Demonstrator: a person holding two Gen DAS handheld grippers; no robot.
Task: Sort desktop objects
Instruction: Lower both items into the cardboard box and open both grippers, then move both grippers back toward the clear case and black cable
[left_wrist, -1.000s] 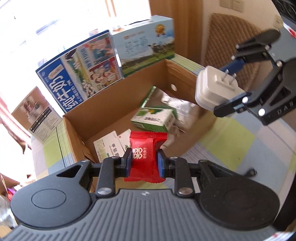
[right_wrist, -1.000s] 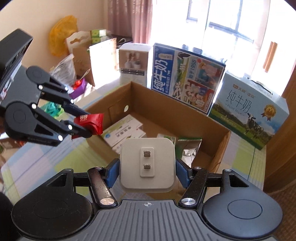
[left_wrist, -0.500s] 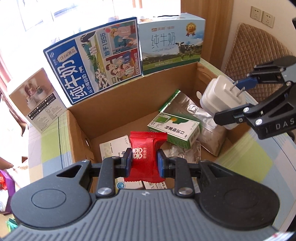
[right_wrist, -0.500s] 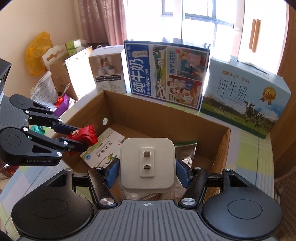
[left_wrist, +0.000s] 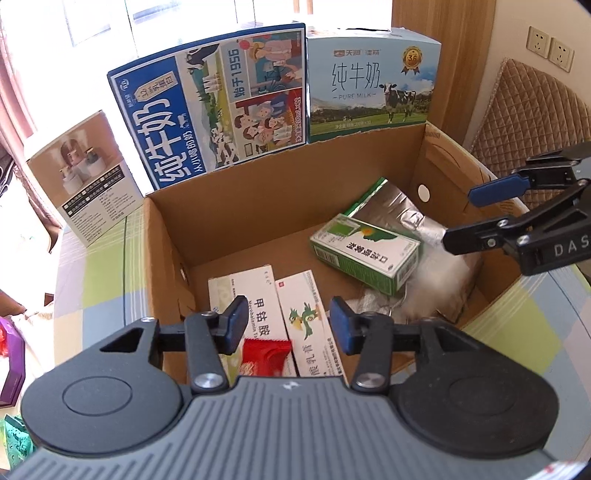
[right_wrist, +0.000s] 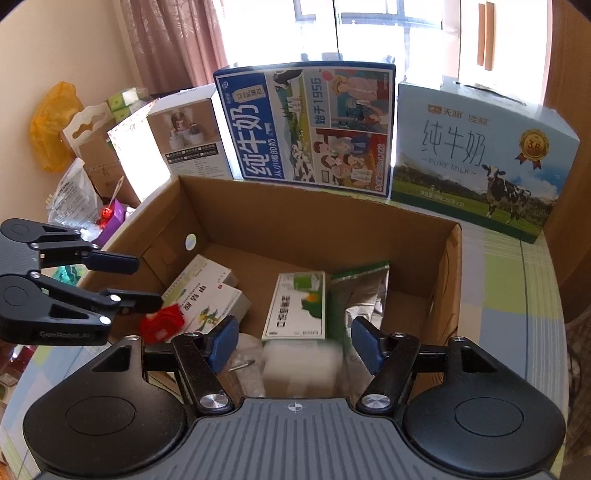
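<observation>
An open cardboard box (left_wrist: 229, 214) (right_wrist: 295, 218) holds medicine boxes, a green carton (left_wrist: 365, 251) (right_wrist: 297, 306) and a silver foil pouch (left_wrist: 399, 206) (right_wrist: 360, 295). My left gripper (left_wrist: 288, 321) (right_wrist: 142, 282) is open above the box's left side; the red candy packet (left_wrist: 264, 356) (right_wrist: 162, 325) lies loose below it on the medicine boxes (left_wrist: 258, 306). My right gripper (right_wrist: 291, 341) (left_wrist: 469, 214) is open above the box's right side; the white charger (right_wrist: 301, 367) is a blur just below its jaws, free of them.
Two milk cartons (left_wrist: 218, 107) (left_wrist: 373, 81) and a small appliance box (left_wrist: 85, 173) stand behind the cardboard box. A checked tablecloth (left_wrist: 517, 332) covers the table. A padded chair back (left_wrist: 524, 110) is at the right. Bags and clutter (right_wrist: 74, 155) lie beyond the table's left.
Both grippers opened over the box. The red candy packet dropped from the left gripper onto the medicine boxes. The white charger left the right gripper and is falling.
</observation>
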